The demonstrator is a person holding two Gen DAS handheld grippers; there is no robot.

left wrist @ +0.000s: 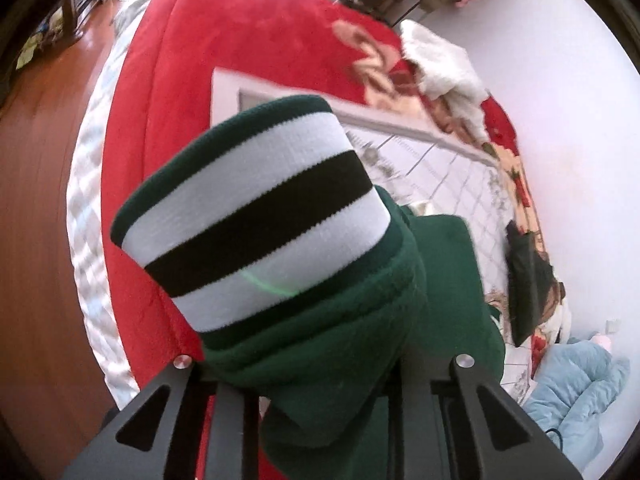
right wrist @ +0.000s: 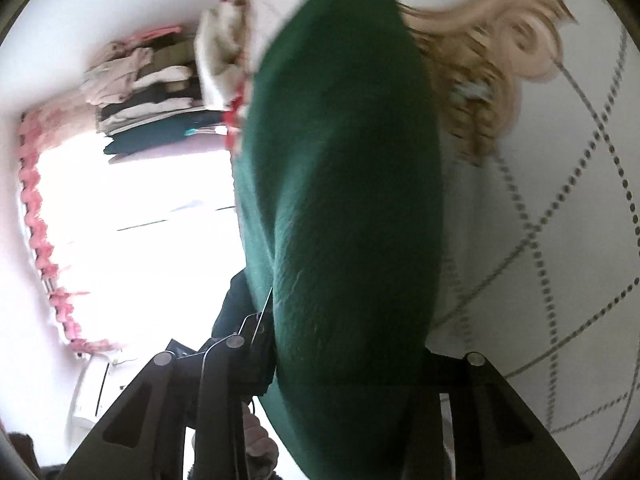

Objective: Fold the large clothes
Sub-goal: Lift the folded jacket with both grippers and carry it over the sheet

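A dark green fleece garment (left wrist: pixel 360 340) with a cuff striped in white and black (left wrist: pixel 256 216) fills the left wrist view. My left gripper (left wrist: pixel 320 360) is shut on it just behind the cuff, which sticks up in front of the camera; the fingertips are hidden in the cloth. The same green garment (right wrist: pixel 340 200) bulges between the fingers in the right wrist view. There my right gripper (right wrist: pixel 320 360) is shut on a thick fold, with its pads buried in the fabric. The garment hangs above the bed.
Below lies a bed with a red blanket (left wrist: pixel 240 40) and a white quilted cover (right wrist: pixel 560 240). A white fluffy garment (left wrist: pixel 440 64) and a light blue jacket (left wrist: pixel 576 384) lie along its edge. Folded clothes (right wrist: pixel 148 92) are stacked by a bright window. Wooden floor (left wrist: pixel 36 200) is at left.
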